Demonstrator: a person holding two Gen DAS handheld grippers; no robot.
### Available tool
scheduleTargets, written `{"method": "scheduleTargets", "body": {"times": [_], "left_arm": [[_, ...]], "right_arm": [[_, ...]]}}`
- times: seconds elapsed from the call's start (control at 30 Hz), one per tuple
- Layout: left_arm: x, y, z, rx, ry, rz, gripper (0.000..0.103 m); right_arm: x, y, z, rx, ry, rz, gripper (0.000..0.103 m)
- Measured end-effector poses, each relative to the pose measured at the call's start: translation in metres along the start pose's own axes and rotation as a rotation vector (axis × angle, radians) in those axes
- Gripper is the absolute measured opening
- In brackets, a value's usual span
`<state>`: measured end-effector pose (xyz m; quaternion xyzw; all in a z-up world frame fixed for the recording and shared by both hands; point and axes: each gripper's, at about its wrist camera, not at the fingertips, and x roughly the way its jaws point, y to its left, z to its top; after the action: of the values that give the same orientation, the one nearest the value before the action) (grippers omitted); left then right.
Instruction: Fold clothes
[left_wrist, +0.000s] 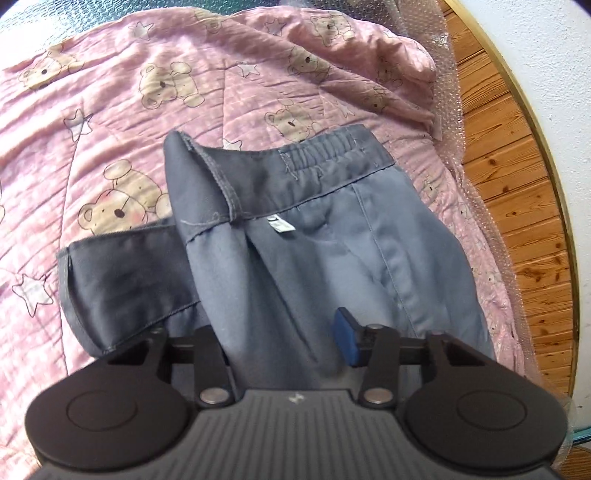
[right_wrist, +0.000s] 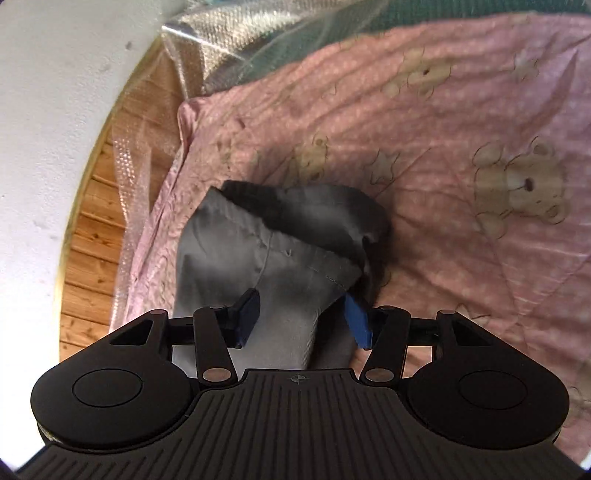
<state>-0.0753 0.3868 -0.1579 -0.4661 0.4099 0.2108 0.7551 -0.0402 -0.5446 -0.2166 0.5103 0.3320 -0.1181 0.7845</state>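
Grey trousers (left_wrist: 332, 229) lie crumpled on the pink bear-print quilt (left_wrist: 129, 110) of a bed, waistband toward the quilt's far edge and near the wooden wall panelling (left_wrist: 517, 206). The left tool (left_wrist: 291, 339) has trouser cloth bunched between its jaws, one pad hidden; whether it pinches cannot be told. The right tool (right_wrist: 303, 321) stands partly spread, trouser fabric (right_wrist: 280, 258) between its blue pads (right_wrist: 356, 321), grip unconfirmed.

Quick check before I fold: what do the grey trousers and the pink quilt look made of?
Trousers: thin woven cloth, probably cotton or a blend, matte; stitched seams, gathered elastic waistband and soft creases show it. Quilt: soft padded cotton-like fabric, matte, with a puckered, stitched surface and printed bears.
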Motion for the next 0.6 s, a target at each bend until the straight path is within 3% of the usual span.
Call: {"method": "scheduleTargets", "body": {"times": [0.07,0.13,0.17,0.2,0.27,0.33,0.43,0.5,0.6], "left_arm": [[0.002,-0.002,0.003,0.005,0.007,0.012,0.026],[0.003,-0.003,0.006,0.006,0.01,0.018,0.025],[0.002,-0.004,0.006,0.01,0.005,0.017,0.01],[-0.002,-0.007,0.007,0.021,-0.003,0.008,0.005],[-0.021,-0.013,0.007,0.045,-0.044,-0.031,0.004],[-0.053,-0.018,0.003,0.074,-0.092,-0.111,0.004],[-0.084,-0.006,-0.021,0.125,-0.082,-0.121,0.004],[-0.072,0.019,-0.034,0.094,-0.033,-0.056,0.004],[-0.045,0.048,-0.051,0.051,0.031,0.03,0.004]], "right_arm": [[0.007,0.004,0.0,-0.019,0.025,0.016,0.032],[0.013,0.011,-0.001,-0.056,0.036,0.008,0.032],[0.016,0.015,-0.001,-0.075,0.042,0.005,0.025],[0.017,0.022,0.001,-0.117,0.041,-0.013,0.0],[0.015,0.043,0.008,-0.208,0.019,-0.032,0.0],[-0.008,0.075,0.022,-0.283,-0.054,0.045,0.0],[-0.047,0.109,0.038,-0.365,-0.141,0.117,0.0],[-0.047,0.099,0.041,-0.385,-0.117,0.049,0.0],[-0.01,0.052,0.036,-0.339,0.001,-0.125,0.0]]}}
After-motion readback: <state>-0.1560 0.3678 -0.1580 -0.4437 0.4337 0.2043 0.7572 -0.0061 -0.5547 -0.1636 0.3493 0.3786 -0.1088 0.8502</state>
